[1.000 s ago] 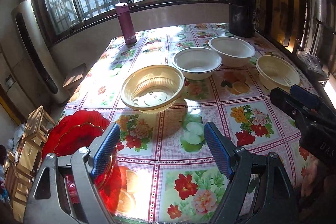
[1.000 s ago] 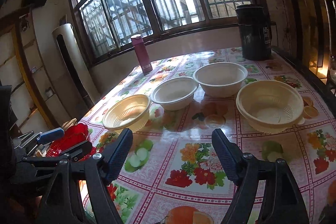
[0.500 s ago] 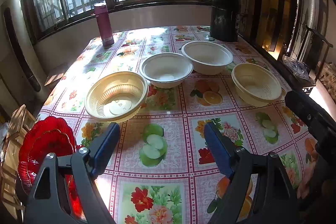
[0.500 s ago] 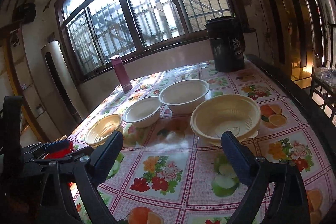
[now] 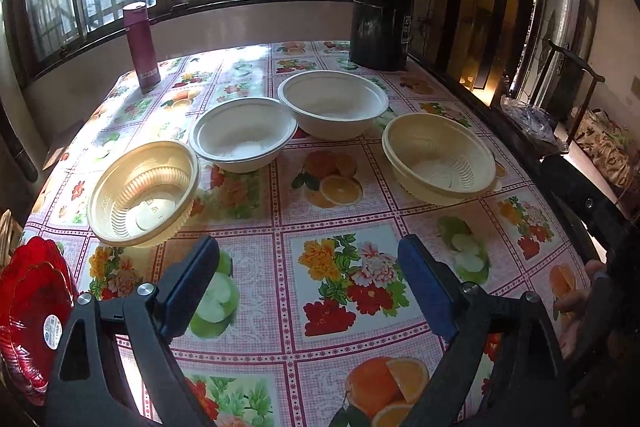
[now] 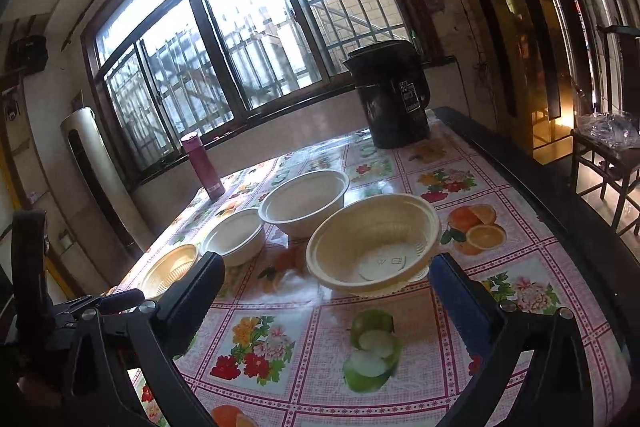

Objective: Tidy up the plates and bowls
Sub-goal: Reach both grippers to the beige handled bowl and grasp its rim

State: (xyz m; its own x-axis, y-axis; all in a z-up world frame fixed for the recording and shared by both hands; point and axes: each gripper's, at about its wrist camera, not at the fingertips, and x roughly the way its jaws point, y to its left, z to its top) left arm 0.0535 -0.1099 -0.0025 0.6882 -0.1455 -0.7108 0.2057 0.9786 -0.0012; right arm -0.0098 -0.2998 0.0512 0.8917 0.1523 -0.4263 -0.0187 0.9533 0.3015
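Note:
Several bowls stand in a row on the flowered tablecloth. From left: a cream ribbed bowl (image 5: 144, 193), a small white bowl (image 5: 244, 133), a large white bowl (image 5: 333, 103) and a second cream ribbed bowl (image 5: 438, 157). Stacked red glass plates (image 5: 34, 311) sit at the near left table corner. My left gripper (image 5: 308, 285) is open and empty, above the cloth in front of the bowls. My right gripper (image 6: 326, 297) is open and empty, just short of the right cream bowl (image 6: 374, 243). The other bowls show in the right wrist view (image 6: 304, 201).
A maroon flask (image 5: 141, 45) stands at the far left by the window. A black canister (image 5: 380, 21) stands at the far right. A dark table edge (image 6: 532, 187) runs along the right, with a wooden stool (image 6: 604, 163) beyond.
Both grippers have swung to the right and risen a little. The right cream bowl now lies centred before the right gripper. No bowl has moved.

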